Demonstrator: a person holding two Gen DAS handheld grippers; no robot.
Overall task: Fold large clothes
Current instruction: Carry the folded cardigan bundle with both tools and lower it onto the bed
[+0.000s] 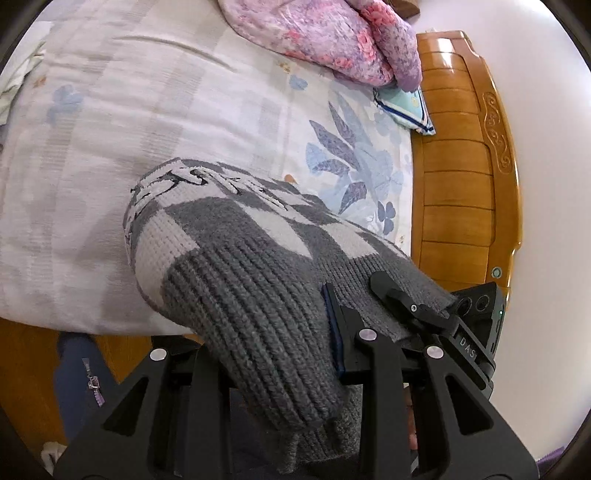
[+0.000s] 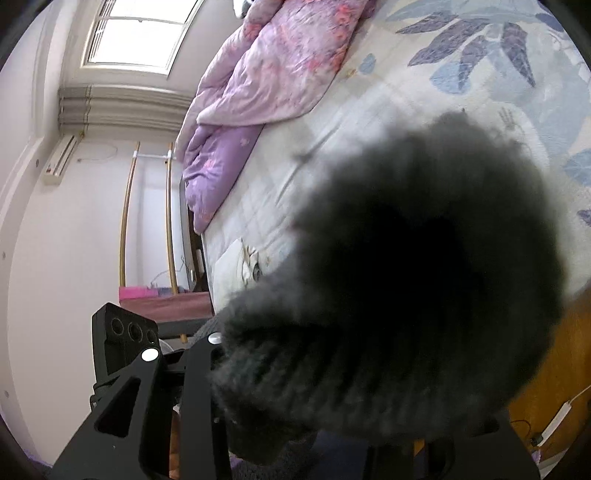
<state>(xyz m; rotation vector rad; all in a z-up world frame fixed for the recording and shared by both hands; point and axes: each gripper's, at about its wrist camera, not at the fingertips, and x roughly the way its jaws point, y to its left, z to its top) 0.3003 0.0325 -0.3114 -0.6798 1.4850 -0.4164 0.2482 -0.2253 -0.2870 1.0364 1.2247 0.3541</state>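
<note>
A grey and white checked knit sweater (image 1: 236, 236) with a ribbed grey hem stretches from the bed toward me. My left gripper (image 1: 295, 350) is shut on the ribbed hem, which drapes over its fingers. The other gripper (image 1: 413, 306) also clamps the hem at the right of the left wrist view. In the right wrist view a dark, blurred bunch of the same sweater (image 2: 406, 277) covers the lens area; my right gripper (image 2: 295, 424) is shut on it, fingertips hidden by the knit.
The bed (image 1: 110, 147) has a pale floral sheet. A pink-purple quilt (image 1: 332, 33) is heaped at the far end. A wooden bed frame (image 1: 458, 184) runs on the right. A small blue-trimmed cloth (image 1: 404, 107) lies by it. Wall and window (image 2: 133, 33) are at left.
</note>
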